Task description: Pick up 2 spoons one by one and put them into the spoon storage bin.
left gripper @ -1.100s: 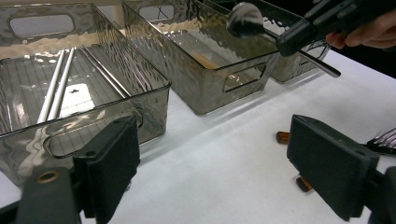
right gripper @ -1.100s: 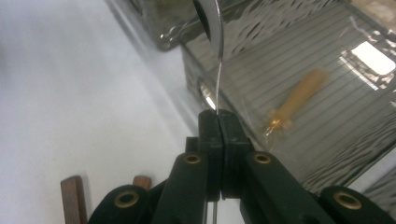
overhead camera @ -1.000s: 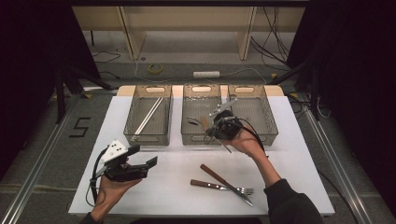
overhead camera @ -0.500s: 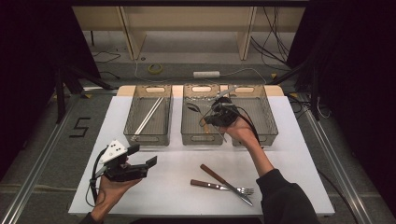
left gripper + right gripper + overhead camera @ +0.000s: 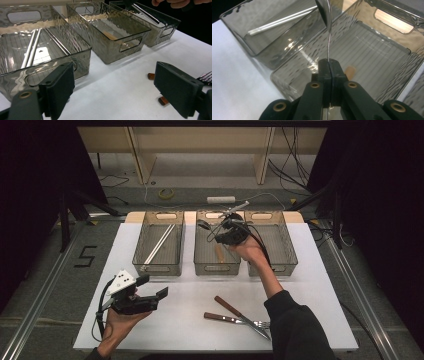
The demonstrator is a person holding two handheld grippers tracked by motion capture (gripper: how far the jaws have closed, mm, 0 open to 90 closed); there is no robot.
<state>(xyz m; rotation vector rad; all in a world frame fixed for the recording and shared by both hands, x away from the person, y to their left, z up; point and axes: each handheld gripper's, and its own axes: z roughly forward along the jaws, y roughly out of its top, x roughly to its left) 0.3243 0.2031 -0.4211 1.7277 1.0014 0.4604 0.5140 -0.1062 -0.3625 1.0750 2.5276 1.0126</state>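
- The white counter carries three smoky clear bins in a row along its far side, and loose cutlery lies nearer the person.
- The left bin holds a pair of pale chopsticks lying lengthwise; that part of the sorting looks done.
- The middle bin has one brown wooden-handled piece on its floor, so it is partly filled.
- The right bin looks empty from above, as far as I can tell.
- The right tool hangs above the middle bin, near its far end, with its jaws pressed fully together on the thin metal neck of a spoon; the bowl of the spoon points up and away from the jaws in the right gripper view.
- The spoon is in the air over the bins, not yet set down; I judge it is on its way into a bin, though which one I cannot say.
- The left tool waits low over the near left of the counter, jaws spread wide with nothing between them.
- Two wooden-handled pieces are left on the counter: a fork and a knife crossing it, well apart from the bins.
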